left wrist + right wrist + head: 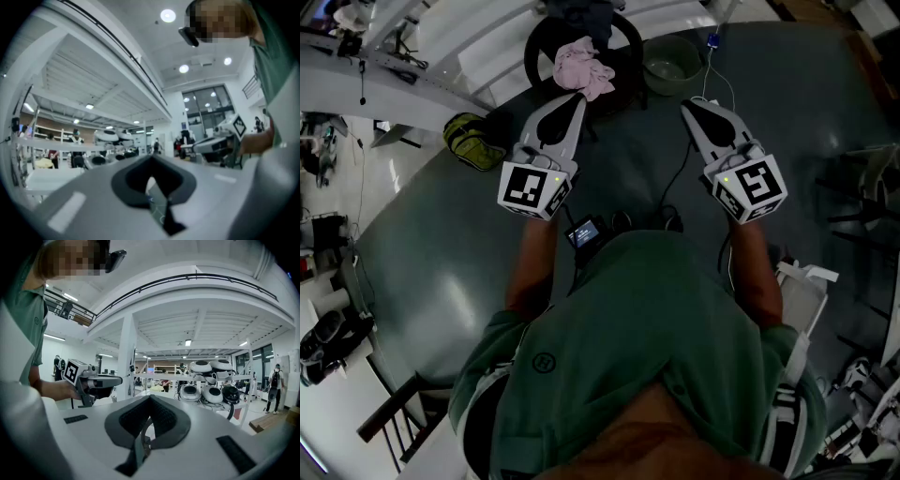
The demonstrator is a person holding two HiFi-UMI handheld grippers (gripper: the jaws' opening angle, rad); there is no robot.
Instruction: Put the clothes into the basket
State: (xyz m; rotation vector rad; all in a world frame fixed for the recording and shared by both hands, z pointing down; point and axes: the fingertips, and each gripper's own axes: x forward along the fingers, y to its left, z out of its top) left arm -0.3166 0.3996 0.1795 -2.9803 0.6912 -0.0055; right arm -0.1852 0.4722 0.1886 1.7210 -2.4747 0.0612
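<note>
Nearest is a green knit shirt (647, 319) with a small lit screen (584, 232) at the chest. Ahead of it is the left gripper (578, 98), a smooth grey shell tapering to a point with a marker cube at the back. Its jaws are fully together, the dark ribbed pads (133, 183) meet, and nothing is between them. The right gripper (687, 106) has the same build and is in the same state, its pads (126, 420) pressed together and empty. The two are held side by side, well apart, above a dark matte table (441, 253) with a curved edge. Near the left edge sits a lumpy yellow-green bag (469, 141) of fabric. Farther on, just beyond the left gripper's tip, is the pink cloth (584, 67), soft and crumpled into a loose heap. It lies on top of a black round ring (532, 52), and I cannot tell whether that is a basket or a seat. Just right of the ring is a round grey-green bowl (672, 61) with smooth walls. In the dim light I cannot tell what it holds.
</note>
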